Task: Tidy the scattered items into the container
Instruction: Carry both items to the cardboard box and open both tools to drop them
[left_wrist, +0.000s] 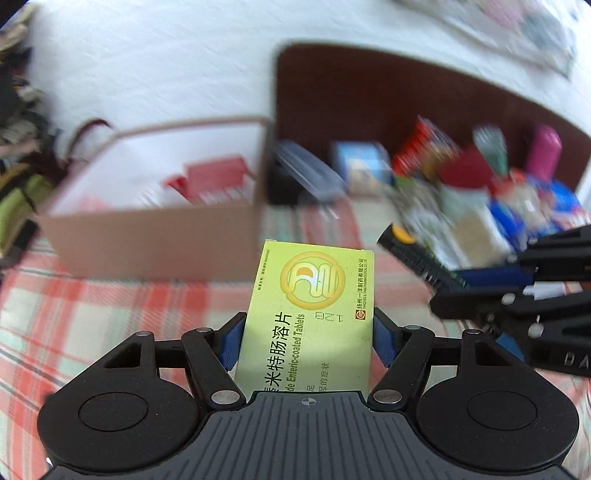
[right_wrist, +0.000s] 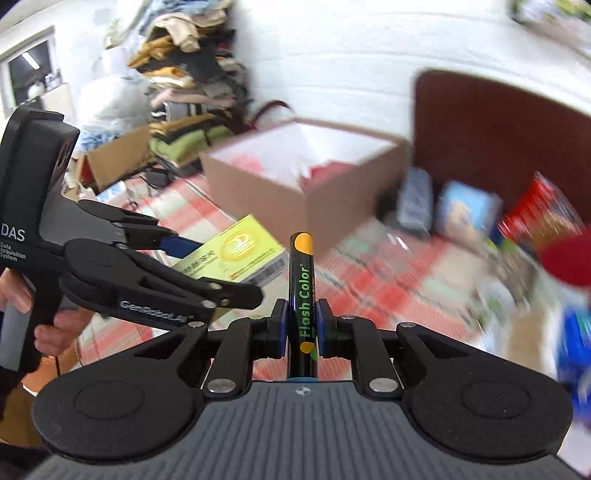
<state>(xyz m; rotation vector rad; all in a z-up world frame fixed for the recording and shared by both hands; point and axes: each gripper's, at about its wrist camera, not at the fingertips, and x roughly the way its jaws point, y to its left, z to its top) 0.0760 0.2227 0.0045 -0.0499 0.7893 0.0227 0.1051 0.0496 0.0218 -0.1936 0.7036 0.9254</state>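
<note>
Pinching green tablet box in my left claw, above plaid cloth. Right claw clamping black Flash Color marker. Open cardboard box sitting just ahead, red items inside.

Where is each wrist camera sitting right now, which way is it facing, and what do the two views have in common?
Left wrist: rides the left gripper, looking forward and down over the green tablet box it clamps, toward the cardboard box; the right gripper enters at the right edge.
Right wrist: rides the right gripper, looking along the black marker it clamps toward the cardboard box; the left gripper and the person's hand show at left.
Shared: cardboard box, plaid cloth, tablet box, marker, dark headboard.
</note>
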